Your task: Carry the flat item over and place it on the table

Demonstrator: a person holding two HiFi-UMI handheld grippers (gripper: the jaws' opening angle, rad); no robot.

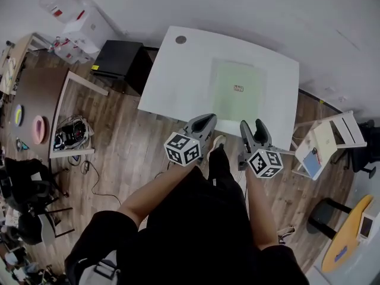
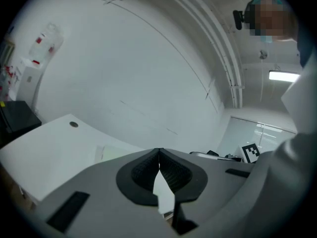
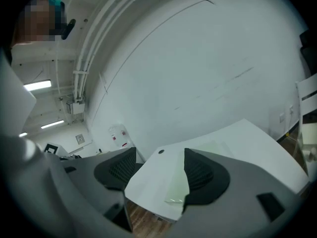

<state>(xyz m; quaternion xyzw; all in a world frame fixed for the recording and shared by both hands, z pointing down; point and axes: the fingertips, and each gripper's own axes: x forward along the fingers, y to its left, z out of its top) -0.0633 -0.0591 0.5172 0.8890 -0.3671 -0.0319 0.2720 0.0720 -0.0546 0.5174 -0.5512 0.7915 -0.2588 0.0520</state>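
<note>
The flat item point(image 1: 238, 89), a pale green sheet, lies flat on the white table point(image 1: 172, 82), right of its middle. Both grippers hang in the air over the wooden floor, just short of the table's near edge, and point toward it. My left gripper point(image 1: 209, 119) is shut with nothing between its pads; in the left gripper view its jaws point(image 2: 158, 152) meet, with the table point(image 2: 54, 152) and sheet point(image 2: 116, 152) beyond. My right gripper point(image 1: 253, 124) stands open and empty; the right gripper view shows the sheet point(image 3: 178, 185) on the table point(image 3: 247, 143) through the gap of the gripper point(image 3: 159, 165).
A black cabinet point(image 1: 119, 58) stands at the table's left end, clear plastic boxes point(image 1: 77, 22) behind it. A low wooden frame with cables point(image 1: 71, 117) is on the floor at left. A white folding chair point(image 1: 332, 135) stands at right, a yellow table point(image 1: 347, 233) at the lower right.
</note>
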